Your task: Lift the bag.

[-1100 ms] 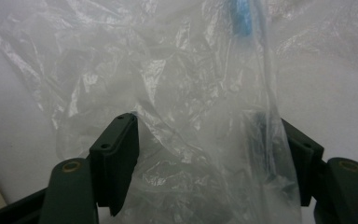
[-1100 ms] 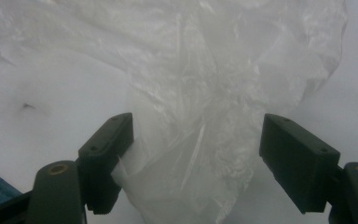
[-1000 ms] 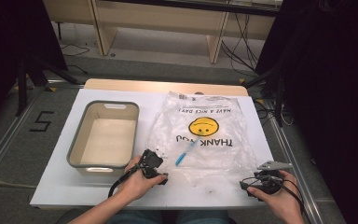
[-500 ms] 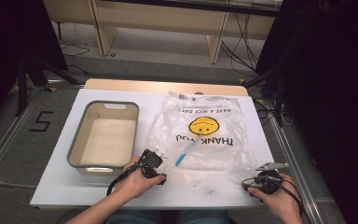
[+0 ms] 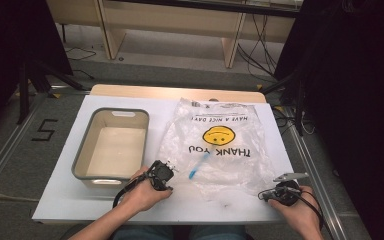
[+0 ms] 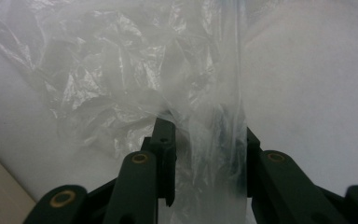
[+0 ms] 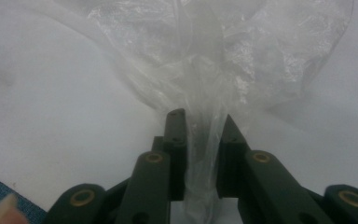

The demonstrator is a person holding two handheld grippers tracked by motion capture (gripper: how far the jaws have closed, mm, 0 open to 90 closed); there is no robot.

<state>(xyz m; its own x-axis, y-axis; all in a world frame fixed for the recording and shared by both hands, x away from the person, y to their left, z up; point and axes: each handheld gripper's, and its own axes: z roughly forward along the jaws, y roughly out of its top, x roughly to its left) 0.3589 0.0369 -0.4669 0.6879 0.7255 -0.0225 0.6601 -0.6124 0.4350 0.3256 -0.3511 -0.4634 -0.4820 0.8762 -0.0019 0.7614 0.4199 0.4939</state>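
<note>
A clear plastic bag (image 5: 220,150) with a yellow smiley and "THANK YOU" print lies flat on the white table (image 5: 70,200). A thin blue item (image 5: 197,167) lies inside it. My left gripper (image 5: 171,171) is at the bag's near left corner. In the left gripper view its jaws (image 6: 207,135) have just been closing, and a gap still holds a strip of the film (image 6: 121,84). My right gripper (image 5: 263,195) is at the near right corner. Its jaws (image 7: 200,126) have just been closing too and now pinch bunched film (image 7: 223,56).
A grey-rimmed rectangular basin (image 5: 82,150) stands empty on the table, left of the bag. Both hands rest near the table's front edge. Beyond the table lie the floor, cables and wooden furniture legs.
Both grippers' jaws have narrowed around the bag's near corners. The hands, the bag and the basin have kept their places.
</note>
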